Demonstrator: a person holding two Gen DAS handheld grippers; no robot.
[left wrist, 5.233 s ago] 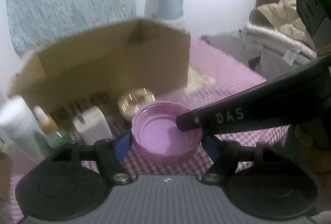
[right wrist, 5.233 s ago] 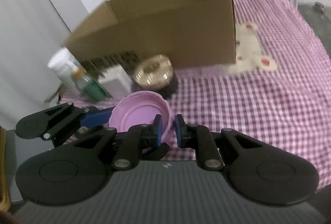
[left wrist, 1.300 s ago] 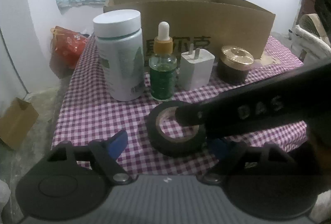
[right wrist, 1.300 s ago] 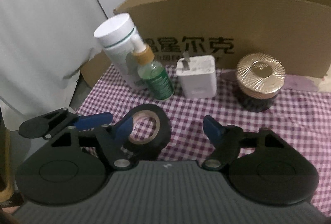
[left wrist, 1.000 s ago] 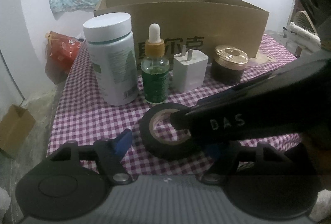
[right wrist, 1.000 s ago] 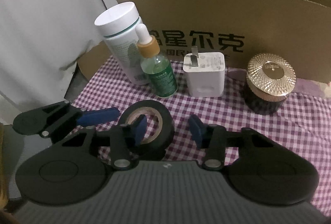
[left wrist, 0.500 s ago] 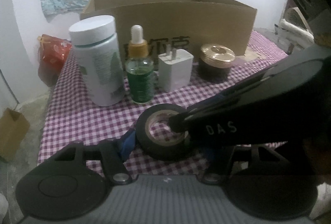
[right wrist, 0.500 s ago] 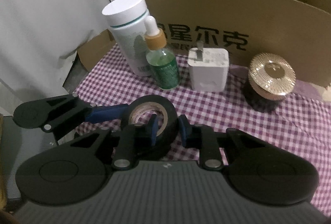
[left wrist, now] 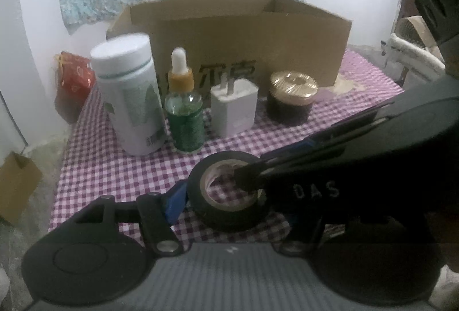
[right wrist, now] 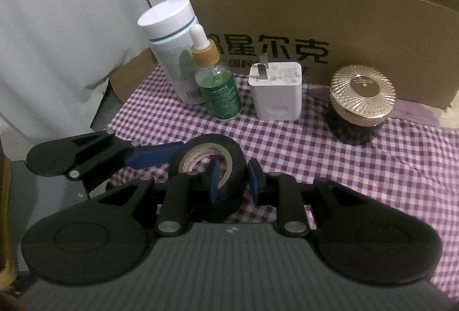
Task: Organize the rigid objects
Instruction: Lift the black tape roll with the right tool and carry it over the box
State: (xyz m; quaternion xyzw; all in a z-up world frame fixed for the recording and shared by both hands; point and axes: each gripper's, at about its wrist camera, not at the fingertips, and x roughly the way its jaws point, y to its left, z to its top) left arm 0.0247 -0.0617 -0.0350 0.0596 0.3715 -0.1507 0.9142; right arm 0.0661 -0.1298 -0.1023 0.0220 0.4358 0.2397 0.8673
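A black tape roll [left wrist: 229, 217] [right wrist: 235, 156] sits slightly tilted near the front edge of the purple checked cloth [right wrist: 373, 167]. My left gripper [left wrist: 232, 204] spans its outer sides; the blue left finger [right wrist: 152, 156] touches the rim, and the other finger is hidden. My right gripper [right wrist: 233, 182] is shut on the roll's wall, one pad inside the hole and one outside. Behind stand a white bottle [left wrist: 129, 98], a green dropper bottle [left wrist: 185, 121], a white charger [left wrist: 233, 107] and a gold-lidded jar [left wrist: 292, 98].
An open cardboard box [left wrist: 229, 32] [right wrist: 344, 24] stands behind the row. Left of the table are a red bag [left wrist: 74, 75] and a small carton on the floor [left wrist: 17, 182]. A pale wall panel [right wrist: 57, 38] lies to the left.
Five seconds ago both grippers held a purple lid; now it is the tape roll. In the last second the right jaws closed on the roll's wall and the left jaws narrowed onto it.
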